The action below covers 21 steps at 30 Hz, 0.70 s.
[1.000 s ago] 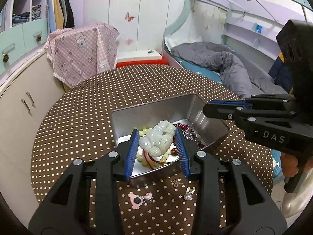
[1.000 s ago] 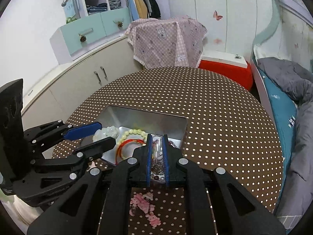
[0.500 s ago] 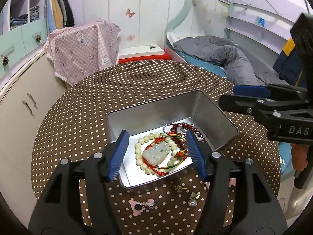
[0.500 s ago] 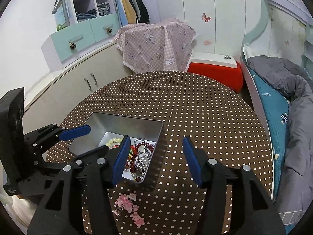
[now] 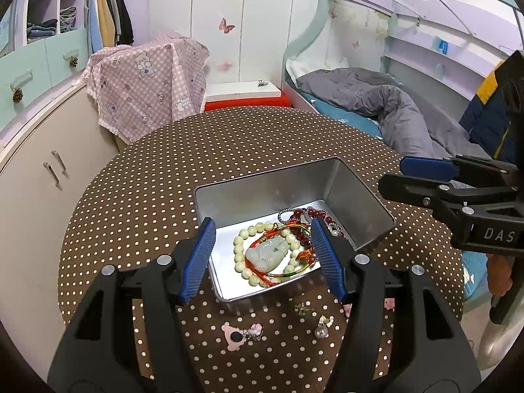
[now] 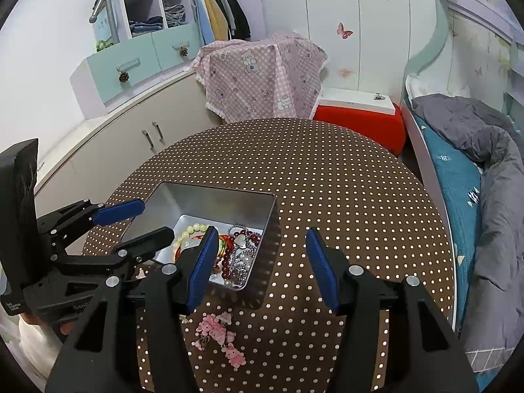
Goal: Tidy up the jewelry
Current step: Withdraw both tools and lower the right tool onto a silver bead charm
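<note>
A silver metal tin (image 5: 360, 196) (image 6: 216, 196) sits on the brown polka-dot table. Inside lie a pale jade pendant (image 5: 268, 253) on a red cord, a cream bead bracelet (image 5: 240, 255) (image 6: 190, 231) and a dark red bead necklace with silver chain (image 5: 306, 216) (image 6: 240, 249). My left gripper (image 5: 263, 262) is open and empty above the tin's near edge. My right gripper (image 6: 262, 265) is open and empty over the tin's right side. Loose on the table lie a pink hair clip (image 5: 240, 335), small gold earrings (image 5: 303, 308), a pearl earring (image 5: 322, 327) and pink bear charms (image 6: 219, 334).
A beige cabinet (image 6: 131, 144) stands left of the round table (image 6: 327, 180). A pink checked cloth (image 5: 147, 82) covers something behind it. A bed with a grey duvet (image 5: 376, 104) lies to the right. A red stool (image 6: 360, 121) stands beyond the table.
My left gripper opened and dropped the jade pendant into the tin. My right gripper opened and let go of the necklace. Both have pulled back and up.
</note>
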Available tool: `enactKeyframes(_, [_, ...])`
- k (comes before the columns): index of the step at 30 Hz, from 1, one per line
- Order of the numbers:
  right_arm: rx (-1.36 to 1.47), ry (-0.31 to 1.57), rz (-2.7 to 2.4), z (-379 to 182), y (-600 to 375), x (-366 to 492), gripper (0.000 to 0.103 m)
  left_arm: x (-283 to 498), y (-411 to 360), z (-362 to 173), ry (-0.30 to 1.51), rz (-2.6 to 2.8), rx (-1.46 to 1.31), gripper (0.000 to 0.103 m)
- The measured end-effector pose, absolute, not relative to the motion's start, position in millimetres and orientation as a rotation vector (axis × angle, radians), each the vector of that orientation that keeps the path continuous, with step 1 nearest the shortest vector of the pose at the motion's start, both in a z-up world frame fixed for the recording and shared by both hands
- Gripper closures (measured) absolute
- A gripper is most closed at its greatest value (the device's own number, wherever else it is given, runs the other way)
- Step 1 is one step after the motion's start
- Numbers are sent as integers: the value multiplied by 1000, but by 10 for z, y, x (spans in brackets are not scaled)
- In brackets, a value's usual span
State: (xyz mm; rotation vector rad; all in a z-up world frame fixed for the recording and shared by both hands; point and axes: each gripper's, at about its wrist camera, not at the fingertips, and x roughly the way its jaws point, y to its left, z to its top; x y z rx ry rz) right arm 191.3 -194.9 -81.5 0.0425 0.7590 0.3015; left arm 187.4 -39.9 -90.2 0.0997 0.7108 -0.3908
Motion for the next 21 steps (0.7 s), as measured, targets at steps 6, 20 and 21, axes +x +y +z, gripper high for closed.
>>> enactKeyframes(6, [39,753,308,-811,-1905,1788,51,1731,-323,-837,688,-372,88,43])
enactKeyframes(20, [13,786,375,-947,-1635,1502,51,1457,31,-945,710,-301,48,43])
enactKeyframes(21, [11,791,381,-964,-1615,1491,51,1440,60,-964,715,-296,44,43])
